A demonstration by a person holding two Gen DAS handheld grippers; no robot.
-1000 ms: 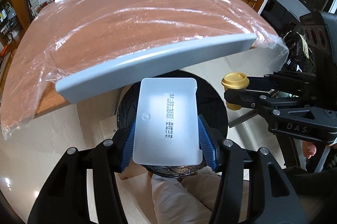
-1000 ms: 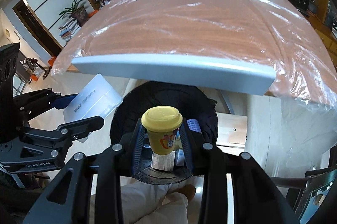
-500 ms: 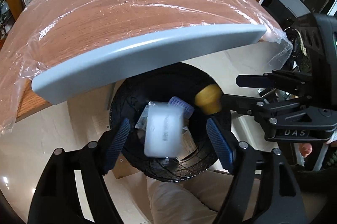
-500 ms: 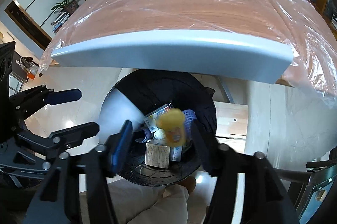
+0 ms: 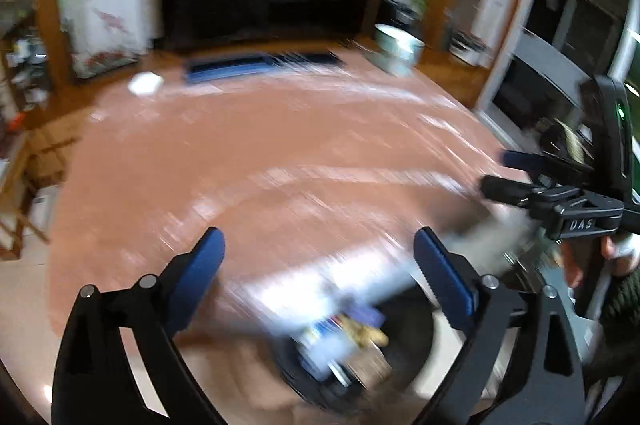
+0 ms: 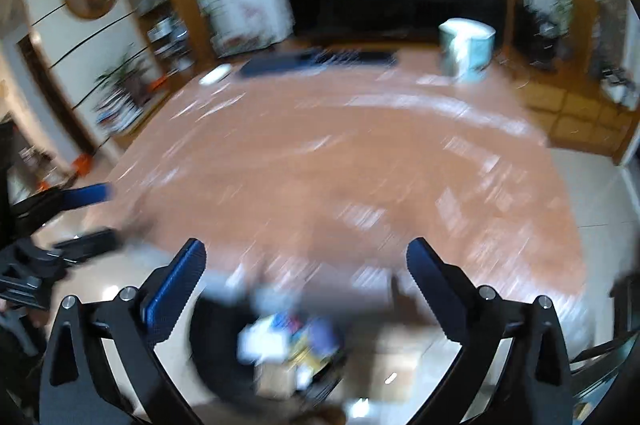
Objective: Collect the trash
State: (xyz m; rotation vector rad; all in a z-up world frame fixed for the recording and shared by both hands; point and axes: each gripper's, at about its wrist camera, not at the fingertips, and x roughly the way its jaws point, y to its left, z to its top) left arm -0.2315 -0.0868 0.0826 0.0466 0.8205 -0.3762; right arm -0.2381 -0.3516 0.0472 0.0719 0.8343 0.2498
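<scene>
Both grippers lifting away since drop: white tray and yellow cup gone from jaws, now lying in bin point(image 5: 360, 341) below near table point(image 5: 256, 161) edge. Left gripper point(image 5: 320, 265) and right gripper point(image 6: 306, 273) opening wide, nothing between. Table looking cleared of trash; blurred far items staying.

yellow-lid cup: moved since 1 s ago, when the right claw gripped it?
Yes. The cup dropped out of the right claw, whose jaws are opening and empty, into the black bin below the table edge.

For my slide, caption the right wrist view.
Right gripper opening, nothing between its fingers, above the black trash bin of mixed litter beside the plastic-wrapped wooden table.
</scene>
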